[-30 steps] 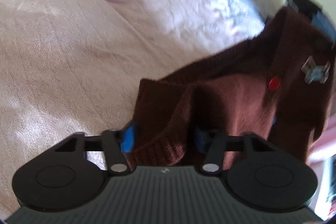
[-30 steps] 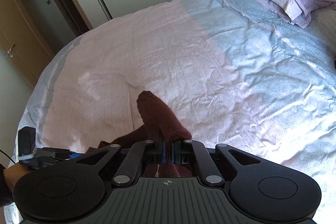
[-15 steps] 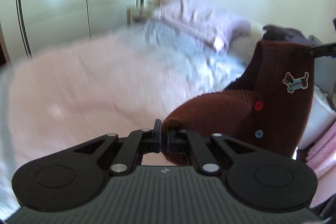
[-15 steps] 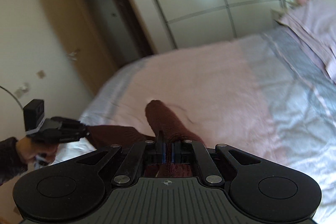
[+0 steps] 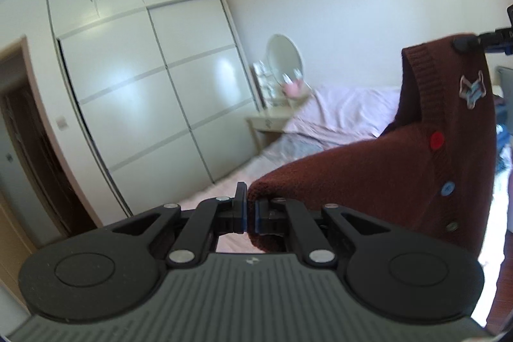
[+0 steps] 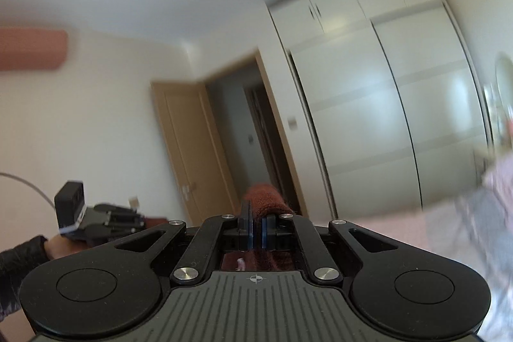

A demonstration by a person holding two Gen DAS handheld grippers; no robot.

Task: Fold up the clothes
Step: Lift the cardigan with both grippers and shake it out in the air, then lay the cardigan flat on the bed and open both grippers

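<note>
cardigan: dark maroon knitted cardigan with coloured buttons [image 5: 368,169], soft, floppy, lightish; best held at shoulder edges
left claw [image 5: 250,212]: clamped on knit
right claw [image 6: 256,228]: pinched on knit too

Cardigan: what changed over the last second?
The brown cardigan went from lying on the bed to hanging in the air; both grippers rose and tilted up toward the wardrobe. The left gripper, open around a cuff a second ago, has shut on it. The right gripper stays shut on its fold throughout.
</note>
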